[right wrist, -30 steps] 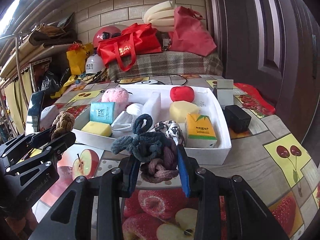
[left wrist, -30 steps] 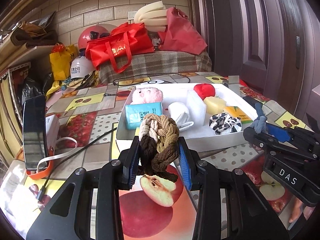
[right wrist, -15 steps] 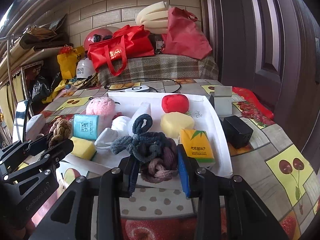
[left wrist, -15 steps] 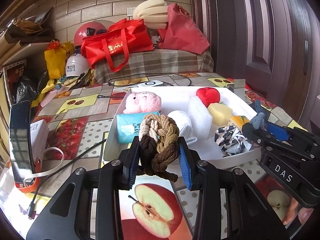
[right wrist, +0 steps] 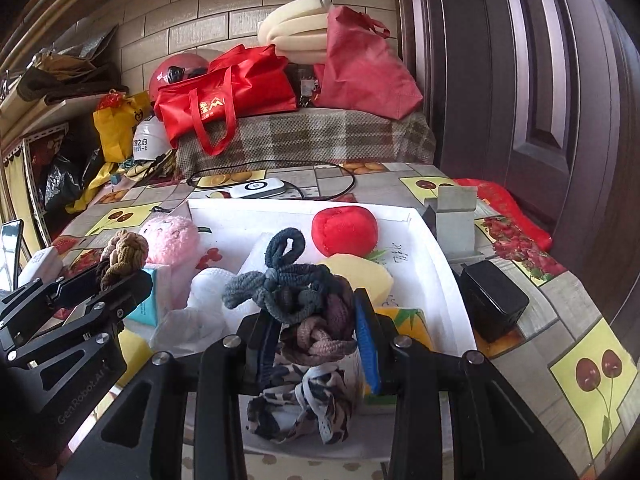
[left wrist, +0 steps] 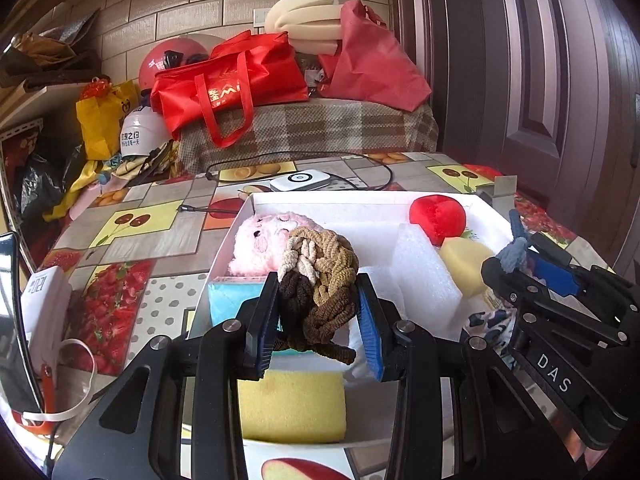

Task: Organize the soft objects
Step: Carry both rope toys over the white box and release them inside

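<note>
My left gripper (left wrist: 318, 320) is shut on a brown and tan braided hair tie bundle (left wrist: 320, 276) and holds it over the left half of the white tray (left wrist: 320, 200). It also shows in the right wrist view (right wrist: 122, 256). My right gripper (right wrist: 318, 332) is shut on a grey-blue and mauve hair tie bundle (right wrist: 296, 292) over the tray's (right wrist: 440, 264) near right part. In the tray lie a pink plush (left wrist: 260, 240), a red ball (right wrist: 344, 232), yellow sponges (left wrist: 292, 404), a tissue pack (left wrist: 228, 304) and a leopard scrunchie (right wrist: 304, 404).
A white foam block (left wrist: 424, 276) stands in the tray's middle. A black box (right wrist: 494, 300) and a grey holder (right wrist: 454, 220) sit right of the tray. A phone (left wrist: 12, 320) and a white box (left wrist: 42, 308) lie at the left. Red bags (left wrist: 228, 84) fill the back bench.
Both grippers have moved forward with their hair tie bundles, from in front of the tray's near edge to over the tray. Both stay shut.
</note>
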Demonstrator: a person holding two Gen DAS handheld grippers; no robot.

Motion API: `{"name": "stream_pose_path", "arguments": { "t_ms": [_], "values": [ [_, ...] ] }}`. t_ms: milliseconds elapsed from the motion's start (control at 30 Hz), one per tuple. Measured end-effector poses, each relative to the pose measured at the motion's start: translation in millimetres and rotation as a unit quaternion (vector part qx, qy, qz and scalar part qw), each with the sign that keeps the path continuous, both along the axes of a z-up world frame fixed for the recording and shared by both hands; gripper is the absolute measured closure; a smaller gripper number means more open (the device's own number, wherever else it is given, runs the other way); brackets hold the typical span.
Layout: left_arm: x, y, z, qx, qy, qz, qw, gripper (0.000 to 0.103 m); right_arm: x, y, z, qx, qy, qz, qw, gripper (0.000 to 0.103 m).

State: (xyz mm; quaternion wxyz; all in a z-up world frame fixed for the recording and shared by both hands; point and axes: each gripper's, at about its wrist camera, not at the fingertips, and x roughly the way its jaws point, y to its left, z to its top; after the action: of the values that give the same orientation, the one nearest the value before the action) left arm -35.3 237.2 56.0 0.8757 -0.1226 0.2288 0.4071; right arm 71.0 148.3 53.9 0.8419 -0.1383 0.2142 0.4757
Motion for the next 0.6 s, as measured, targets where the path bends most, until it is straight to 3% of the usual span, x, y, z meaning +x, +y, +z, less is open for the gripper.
{"name": "stream_pose_path", "arguments": {
  "t_ms": [433,533,600],
  "values": [
    [23.2,29.6,-4.0,-0.005,0.018,-0.003,0.9998,0.067,11.4,33.1,0.1,-0.011,-0.009,-0.013,1.000,0.067],
    [26.6,35.1,-6.1,-0.015,0.024,-0.005,0.9996,0.065,12.9,38.1,-0.3,-0.016,-0.012,-0.020,1.000,0.065],
    [25.5,35.6,-6.0,-0.015,0.022,-0.004,0.9997,0.057,14.7,38.4,-0.7,-0.018,-0.010,-0.025,0.999,0.061]
  ]
}}
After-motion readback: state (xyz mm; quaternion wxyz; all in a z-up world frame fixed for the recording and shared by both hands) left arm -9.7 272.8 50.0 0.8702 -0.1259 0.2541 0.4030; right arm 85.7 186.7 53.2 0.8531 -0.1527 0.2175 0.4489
